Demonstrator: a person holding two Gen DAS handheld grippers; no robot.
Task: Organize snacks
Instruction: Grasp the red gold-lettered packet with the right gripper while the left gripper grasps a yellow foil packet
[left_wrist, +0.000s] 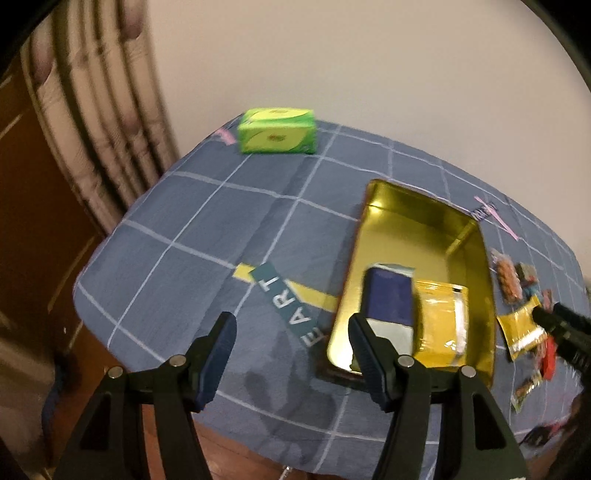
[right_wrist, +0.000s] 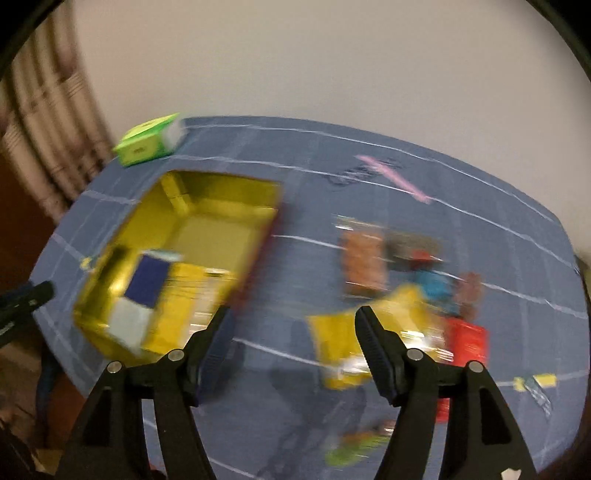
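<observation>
A gold tin (left_wrist: 476, 236) sits open on the table's blue checked cloth (left_wrist: 207, 236), toward its near edge. Inside lie a navy-and-white box (left_wrist: 388, 299) and a yellow packet (left_wrist: 441, 321) side by side. A green carton (left_wrist: 277, 131) stands at the far left corner. The left gripper (left_wrist: 291, 325) hangs over bare cloth, jaws apart and empty. The right gripper (right_wrist: 293, 317) is likewise parted with nothing between its pads – its view is badly smeared. Loose snacks (right_wrist: 402, 266) lie right of the tin: another yellow packet (right_wrist: 343, 332), something red (right_wrist: 467, 339), the rest too blurred to name – some cut off by the frame edge.
</observation>
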